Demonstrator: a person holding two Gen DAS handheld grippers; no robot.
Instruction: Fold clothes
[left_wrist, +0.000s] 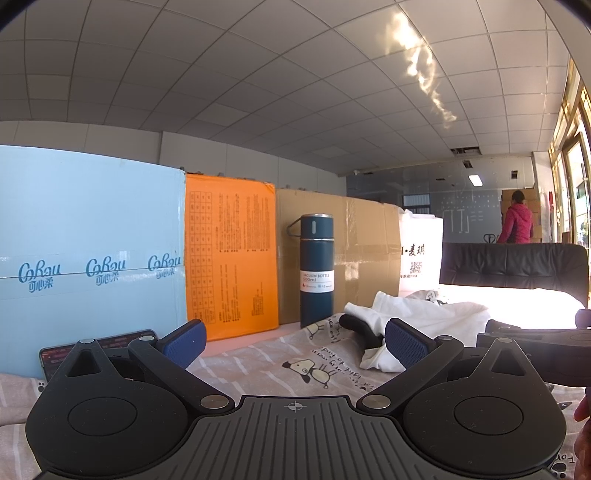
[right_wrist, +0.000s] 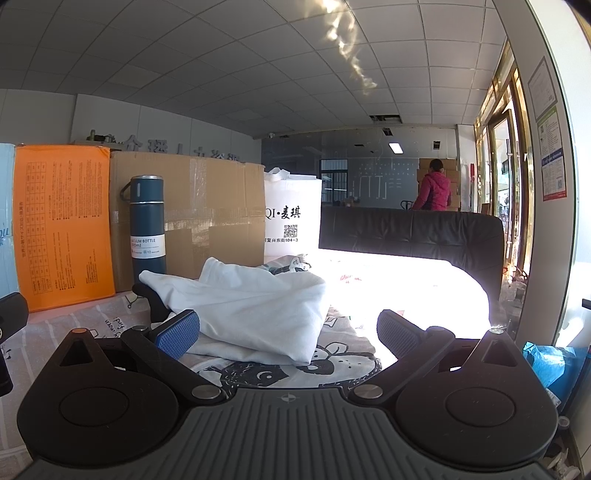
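Observation:
A crumpled white garment (right_wrist: 255, 314) lies on a cartoon-print sheet (right_wrist: 340, 358). It also shows in the left wrist view (left_wrist: 417, 314), ahead and to the right. My right gripper (right_wrist: 291, 332) is open, low over the sheet, with the garment's near edge between its fingers; the left blue pad (right_wrist: 177, 334) is close to the cloth. My left gripper (left_wrist: 295, 341) is open and empty above the sheet (left_wrist: 280, 354), left of the garment. The right gripper's black body (left_wrist: 535, 347) shows at the right of the left wrist view.
A dark blue vacuum bottle (right_wrist: 147, 225) stands at the back by an orange box (right_wrist: 62, 225), a cardboard box (right_wrist: 192, 214) and a white bag (right_wrist: 293, 218). A light blue box (left_wrist: 88, 254) and a phone (left_wrist: 99, 349) are at the left. A black headboard (right_wrist: 410, 236) lies beyond.

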